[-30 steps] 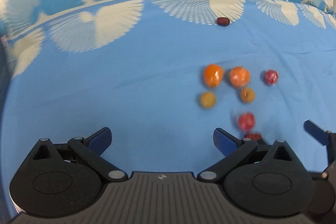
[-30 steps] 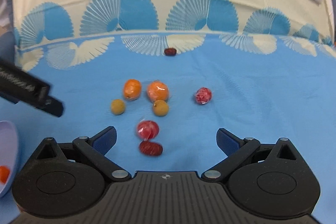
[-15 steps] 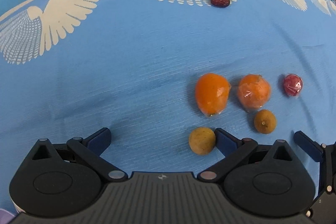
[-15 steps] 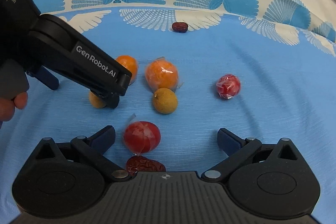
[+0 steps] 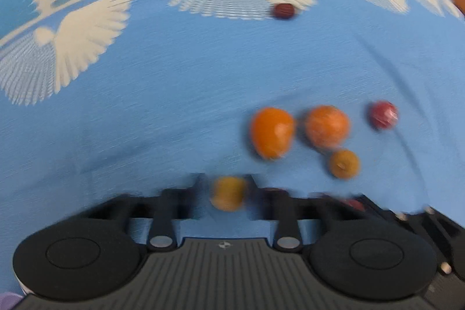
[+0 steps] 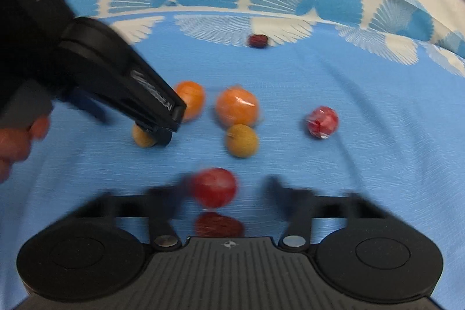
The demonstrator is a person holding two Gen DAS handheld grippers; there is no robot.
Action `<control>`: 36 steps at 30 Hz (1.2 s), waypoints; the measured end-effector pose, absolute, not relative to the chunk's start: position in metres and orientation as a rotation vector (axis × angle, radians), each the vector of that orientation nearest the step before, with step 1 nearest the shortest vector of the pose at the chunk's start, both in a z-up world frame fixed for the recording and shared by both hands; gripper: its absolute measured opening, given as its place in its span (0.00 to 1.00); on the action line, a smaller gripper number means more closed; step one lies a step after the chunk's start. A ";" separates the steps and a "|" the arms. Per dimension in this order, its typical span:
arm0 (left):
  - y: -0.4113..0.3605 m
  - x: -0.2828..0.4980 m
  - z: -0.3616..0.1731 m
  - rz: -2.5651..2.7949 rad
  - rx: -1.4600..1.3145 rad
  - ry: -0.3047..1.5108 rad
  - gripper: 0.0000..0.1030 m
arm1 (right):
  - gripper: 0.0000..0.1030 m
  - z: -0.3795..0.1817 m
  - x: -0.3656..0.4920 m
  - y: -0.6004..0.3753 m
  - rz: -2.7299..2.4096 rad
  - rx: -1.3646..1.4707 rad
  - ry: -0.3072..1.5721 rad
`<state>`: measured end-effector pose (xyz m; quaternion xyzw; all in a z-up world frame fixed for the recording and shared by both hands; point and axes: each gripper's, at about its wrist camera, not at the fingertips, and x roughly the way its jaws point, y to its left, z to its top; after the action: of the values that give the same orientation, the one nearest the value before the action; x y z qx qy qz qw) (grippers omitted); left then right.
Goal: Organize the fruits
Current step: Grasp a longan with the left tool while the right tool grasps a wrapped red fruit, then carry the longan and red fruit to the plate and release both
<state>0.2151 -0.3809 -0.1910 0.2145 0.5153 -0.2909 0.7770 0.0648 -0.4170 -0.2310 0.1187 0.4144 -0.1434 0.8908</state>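
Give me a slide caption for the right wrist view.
Right gripper closing around a red fruit while the left gripper reaches a yellow fruit on the blue cloth.

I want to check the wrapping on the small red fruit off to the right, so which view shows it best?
The right wrist view: the wrapped red fruit is fairly sharp there, with its crinkled clear film visible. In the left wrist view the same fruit sits near the right edge, smaller and motion-blurred, so the film barely shows.

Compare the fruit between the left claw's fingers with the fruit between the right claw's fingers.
The left claw brackets a yellow-brown longan; the right claw brackets a red wrapped fruit. The longan looks bare and matte; the red wrapped fruit is glossy and looks larger. Both are round, on the blue tablecloth, and blurred.
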 end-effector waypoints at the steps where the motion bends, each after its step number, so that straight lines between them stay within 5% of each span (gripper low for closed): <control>1: -0.379 0.213 -0.188 -0.630 0.459 1.113 0.27 | 0.32 -0.231 0.065 -0.416 -0.293 0.250 0.861; 19: -0.199 0.110 -0.050 -0.387 0.485 1.002 0.27 | 0.32 -0.087 -0.033 -0.338 -0.116 0.266 0.707; 36: -0.009 -0.016 -0.038 -0.248 0.314 1.089 0.27 | 0.33 -0.055 -0.105 -0.201 0.143 0.155 0.833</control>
<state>-0.0165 -0.0091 -0.0379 0.1485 0.5143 -0.1174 0.8365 -0.1054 -0.2014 -0.0554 0.0752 0.4040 0.0691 0.9091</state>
